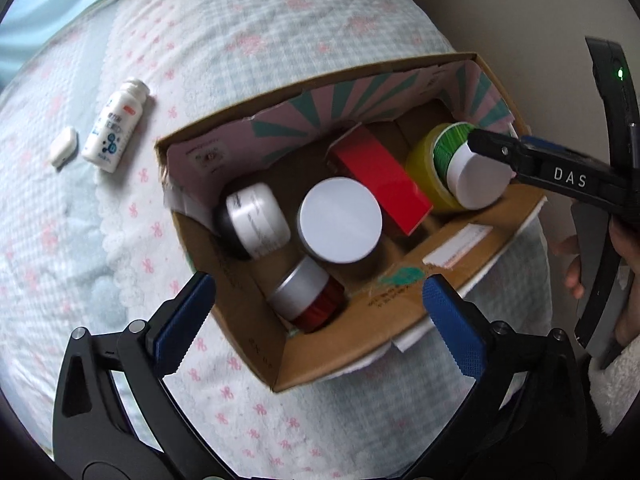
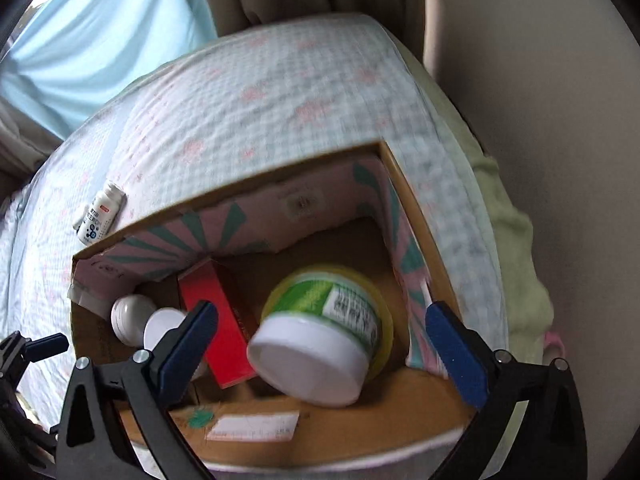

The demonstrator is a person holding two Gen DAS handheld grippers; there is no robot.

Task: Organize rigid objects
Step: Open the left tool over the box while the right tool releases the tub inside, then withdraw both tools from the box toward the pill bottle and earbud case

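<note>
An open cardboard box (image 1: pixel 360 344) lies on the bed. Inside are a red carton (image 1: pixel 380 184), a white-lidded round jar (image 1: pixel 340 220), a white-and-grey jar (image 1: pixel 256 224), a silver-and-red tin (image 1: pixel 308 296) and a green-labelled jar with a white lid (image 1: pixel 460 164). In the right wrist view the green jar (image 2: pixel 324 344) lies tilted in the box (image 2: pixel 360 428), between the open fingers and free of them. My right gripper (image 2: pixel 324 348) is open over the box. My left gripper (image 1: pixel 316 320) is open and empty above the box's near wall. A white bottle (image 1: pixel 114 128) lies outside on the bed.
A small white case (image 1: pixel 63 146) lies beside the bottle on the checked bedspread (image 1: pixel 240 40). The bottle also shows in the right wrist view (image 2: pixel 100 212). A beige wall (image 2: pixel 540 80) and a green blanket (image 2: pixel 516 248) border the bed on the right.
</note>
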